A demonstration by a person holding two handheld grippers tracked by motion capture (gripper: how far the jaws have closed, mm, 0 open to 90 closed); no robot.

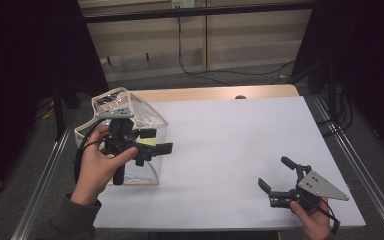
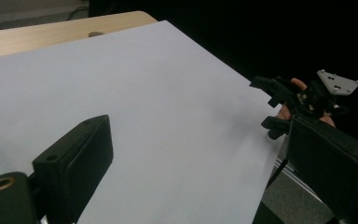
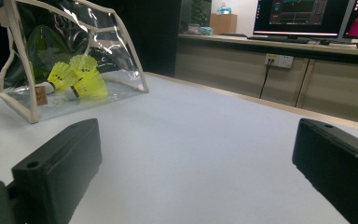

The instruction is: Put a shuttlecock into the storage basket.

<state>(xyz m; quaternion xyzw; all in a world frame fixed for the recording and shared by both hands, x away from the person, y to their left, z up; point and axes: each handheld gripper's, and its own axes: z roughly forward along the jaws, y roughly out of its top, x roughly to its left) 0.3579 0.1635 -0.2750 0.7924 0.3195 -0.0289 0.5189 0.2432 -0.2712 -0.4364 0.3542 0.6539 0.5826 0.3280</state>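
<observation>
A clear pouch (image 1: 145,112) with cream trim stands at the left of the white sheet (image 1: 230,145). Inside it lie yellow shuttlecocks (image 3: 77,77), seen through the clear wall (image 3: 116,51) in the right gripper view. My left gripper (image 1: 159,141) hovers over the pouch's front right side, jaws open and pointing right with nothing between them (image 2: 200,158). My right gripper (image 1: 275,172) is held low at the sheet's front right corner, open and empty (image 3: 196,163), facing the pouch. It also shows far off in the left gripper view (image 2: 262,103).
A wooden tabletop (image 1: 205,93) shows beyond the sheet's far edge. Metal rails (image 1: 360,165) run along both sides of the table. Cables (image 1: 220,72) lie on the floor behind it. Monitors (image 3: 303,18) stand on a counter in the background.
</observation>
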